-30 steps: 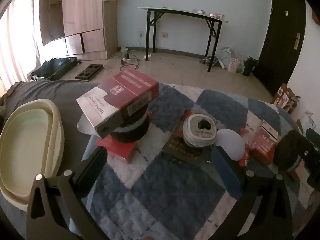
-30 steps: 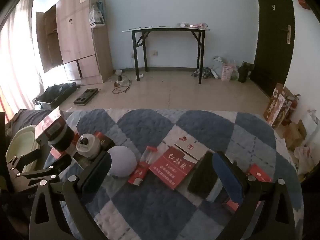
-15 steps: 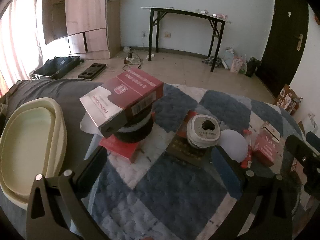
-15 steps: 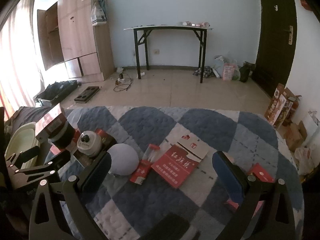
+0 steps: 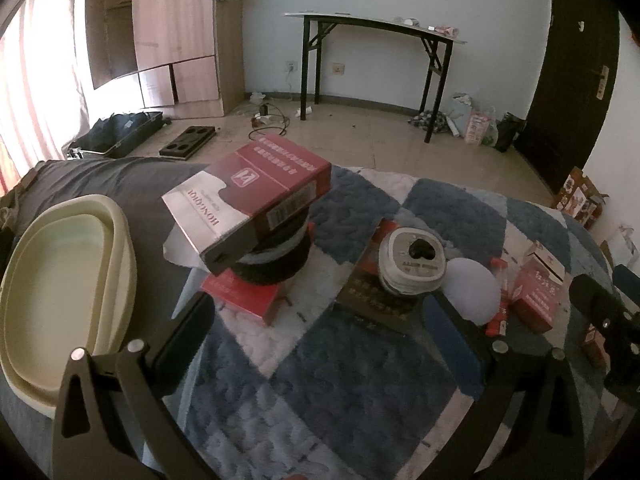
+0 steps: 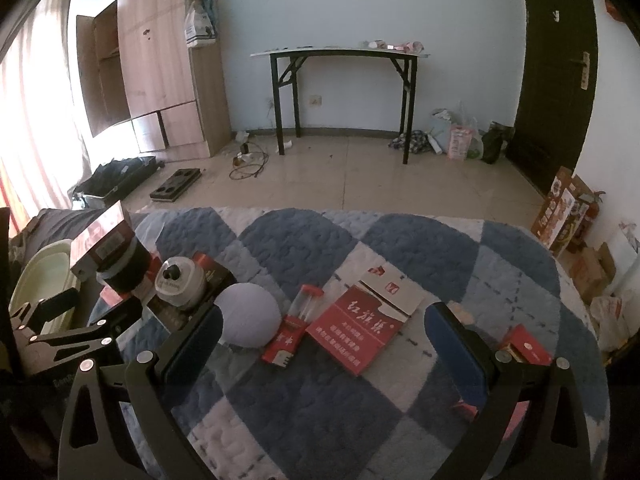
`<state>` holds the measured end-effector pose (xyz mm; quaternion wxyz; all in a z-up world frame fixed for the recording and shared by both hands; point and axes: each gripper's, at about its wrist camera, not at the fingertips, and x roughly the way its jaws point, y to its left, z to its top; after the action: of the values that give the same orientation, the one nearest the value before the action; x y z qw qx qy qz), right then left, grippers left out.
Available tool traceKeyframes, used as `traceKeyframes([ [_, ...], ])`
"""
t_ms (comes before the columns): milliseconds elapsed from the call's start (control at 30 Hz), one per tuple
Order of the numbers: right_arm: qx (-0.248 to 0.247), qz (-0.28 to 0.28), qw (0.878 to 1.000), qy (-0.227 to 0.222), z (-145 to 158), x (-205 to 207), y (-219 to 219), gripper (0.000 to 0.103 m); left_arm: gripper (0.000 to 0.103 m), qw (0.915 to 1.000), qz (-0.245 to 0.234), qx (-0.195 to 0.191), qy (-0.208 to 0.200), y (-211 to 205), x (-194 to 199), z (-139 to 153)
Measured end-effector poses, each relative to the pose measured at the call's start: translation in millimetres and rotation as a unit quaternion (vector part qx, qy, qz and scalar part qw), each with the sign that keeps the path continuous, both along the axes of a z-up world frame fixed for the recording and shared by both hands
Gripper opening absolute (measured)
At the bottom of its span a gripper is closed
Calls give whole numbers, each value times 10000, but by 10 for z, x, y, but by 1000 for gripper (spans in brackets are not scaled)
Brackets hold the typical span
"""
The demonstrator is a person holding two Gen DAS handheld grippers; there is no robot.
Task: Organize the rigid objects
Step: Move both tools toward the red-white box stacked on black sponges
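A cream tub sits far left, on the grey part of the bed, with nothing in it. I think the hard things are meant to go in there, so it waits close by.

Next to it is a little pile. A red pack lies flat at the bottom, a black roll sits on it, and a big red box leans on top, tipped to one side. It looks wobbly.

The left gripper hangs low over the quilt, just in front of the pile. Its jaws are wide apart and hold nothing. It looks ready to grab something from the pile.

To the right, a round tin rests on a dark flat box. A white ball sits beside it, touching a small red tube box. Then comes a flat red book, lying alone.

The right gripper is wide too, and empty. The book lies between its jaws but further off, so I guess it may go there next.

One more red pack lies far right, near the edge.
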<state>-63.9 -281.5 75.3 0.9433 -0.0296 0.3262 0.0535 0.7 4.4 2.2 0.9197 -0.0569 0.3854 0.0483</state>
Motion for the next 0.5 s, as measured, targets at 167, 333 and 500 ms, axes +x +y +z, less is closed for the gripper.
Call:
traceKeyframes([
  [167, -11, 6, 10000, 13, -13, 11, 21, 103, 103, 10000, 9, 32, -1, 4, 3, -7],
  [333, -7, -3, 10000, 9, -16, 15, 22, 103, 103, 9997, -179, -145, 44, 51, 2, 16],
  [500, -99, 10, 9999, 48, 42, -5, -17, 103, 103, 9984, 143, -255, -480, 295, -147, 295],
])
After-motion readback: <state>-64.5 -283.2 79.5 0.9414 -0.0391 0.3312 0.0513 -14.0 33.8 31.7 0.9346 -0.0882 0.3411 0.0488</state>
